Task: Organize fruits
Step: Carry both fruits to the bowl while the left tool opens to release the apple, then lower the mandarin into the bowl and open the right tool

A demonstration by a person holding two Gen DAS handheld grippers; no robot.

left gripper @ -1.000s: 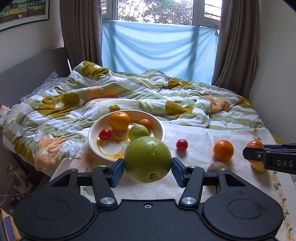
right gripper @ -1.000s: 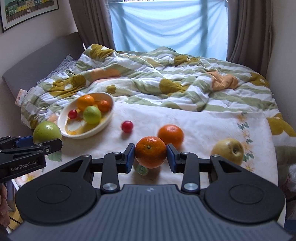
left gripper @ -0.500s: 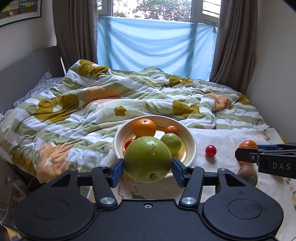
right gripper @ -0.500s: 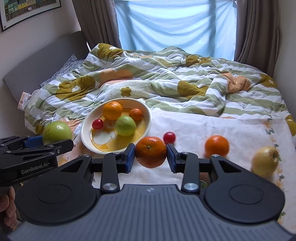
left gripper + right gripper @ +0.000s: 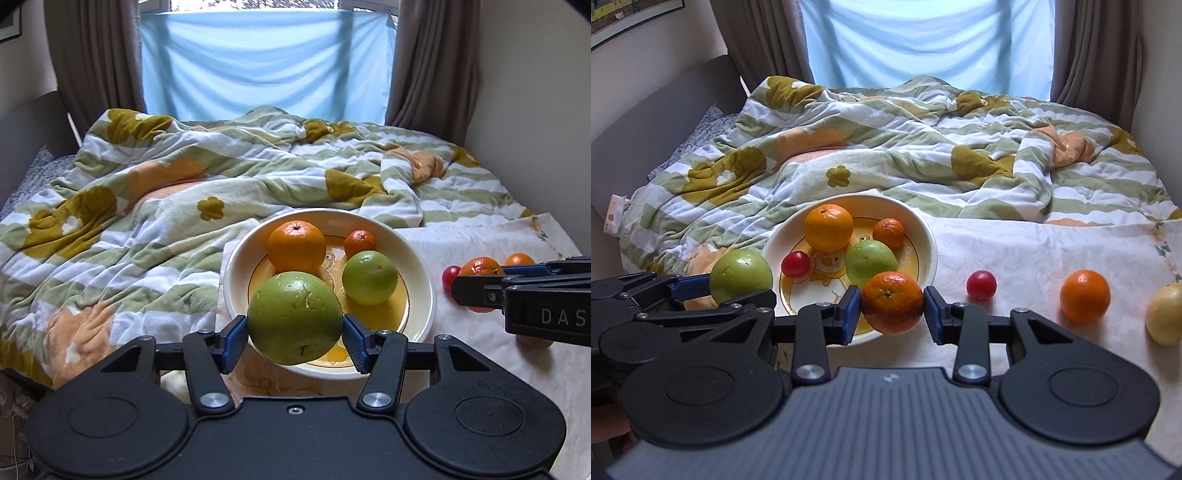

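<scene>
Left wrist view shows my left gripper (image 5: pixel 294 329) pinching a big green apple (image 5: pixel 294 317) over the bowl's near rim (image 5: pixel 328 372), while only the right view shows my right gripper (image 5: pixel 892 310), jaws clamping a mandarin (image 5: pixel 892 302), with bare bed sheet (image 5: pixel 1034 254) rightward.

Bowl (image 5: pixel 931 236) left of tomato (image 5: pixel 981 284)

Five oranges (image 5: pixel 892 302), two green apples (image 5: pixel 741 275) (plus one yellowish), two red fruits (image 5: pixel 981 284), one bowl (image 5: pixel 929 236).
</scene>
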